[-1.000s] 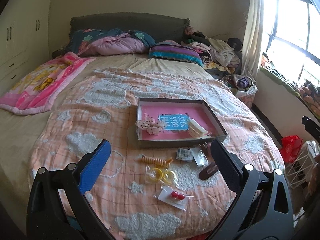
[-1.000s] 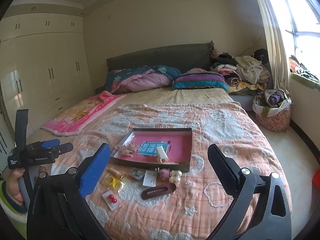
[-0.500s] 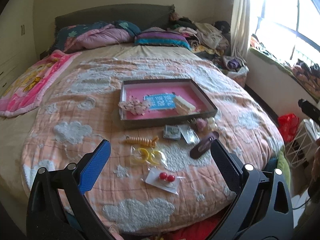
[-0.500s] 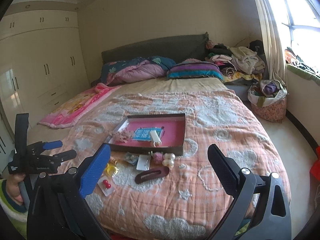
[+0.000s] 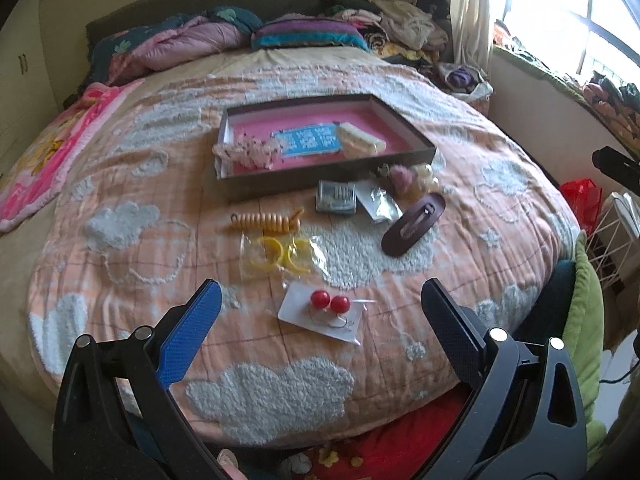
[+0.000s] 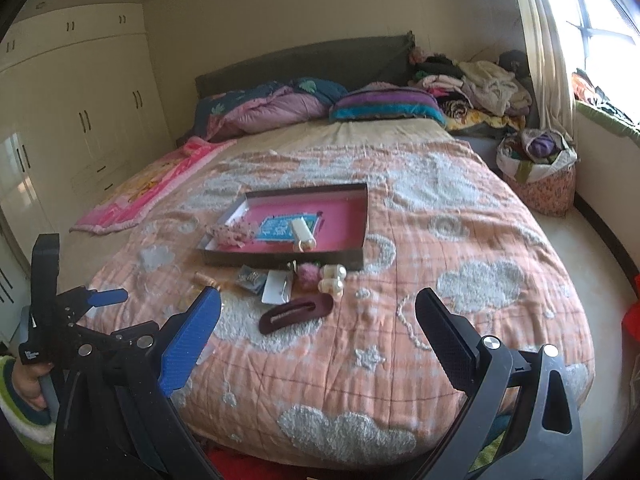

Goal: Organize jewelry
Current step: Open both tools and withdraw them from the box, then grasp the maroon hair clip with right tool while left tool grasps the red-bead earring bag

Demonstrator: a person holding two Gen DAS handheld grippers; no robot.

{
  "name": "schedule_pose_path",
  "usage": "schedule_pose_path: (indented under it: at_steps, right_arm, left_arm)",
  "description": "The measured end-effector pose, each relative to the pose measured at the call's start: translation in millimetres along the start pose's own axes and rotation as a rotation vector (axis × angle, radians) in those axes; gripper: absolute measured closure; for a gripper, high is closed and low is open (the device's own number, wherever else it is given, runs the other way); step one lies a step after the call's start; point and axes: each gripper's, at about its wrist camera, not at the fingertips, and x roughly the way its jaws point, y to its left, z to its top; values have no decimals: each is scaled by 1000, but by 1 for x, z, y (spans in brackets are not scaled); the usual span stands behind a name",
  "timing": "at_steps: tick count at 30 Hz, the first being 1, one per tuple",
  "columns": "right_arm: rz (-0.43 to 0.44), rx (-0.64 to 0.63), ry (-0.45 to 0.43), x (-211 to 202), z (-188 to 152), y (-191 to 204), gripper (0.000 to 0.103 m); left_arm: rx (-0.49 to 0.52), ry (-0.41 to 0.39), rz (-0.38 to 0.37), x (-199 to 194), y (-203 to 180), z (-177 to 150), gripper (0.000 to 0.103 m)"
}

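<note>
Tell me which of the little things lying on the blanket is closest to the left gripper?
The red ball earrings on their white card. They lie just ahead of the open left gripper, while the yellow hoops and dark hair clip lie farther off toward the tray.

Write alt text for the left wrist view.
The open left tool hovers over a peach cloud-patterned quilt, nearest a card of red ball earrings. Beyond lie bagged yellow hoops, an orange spiral hair tie and a maroon hair clip, before a pink-lined tray already holding a few pieces.
</note>
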Motion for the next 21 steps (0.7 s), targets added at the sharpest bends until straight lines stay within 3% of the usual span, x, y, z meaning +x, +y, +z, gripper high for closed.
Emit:
schedule_pose_path:
  at_steps: [9, 21]
  right_arm:
    - [34, 36, 90, 37, -13, -2, 6]
    - [135, 114, 302, 115, -41, 9, 6]
  left_arm:
    - [-2, 39, 17, 23, 2, -7, 10]
    - [-30, 95, -17, 60, 16, -24, 10]
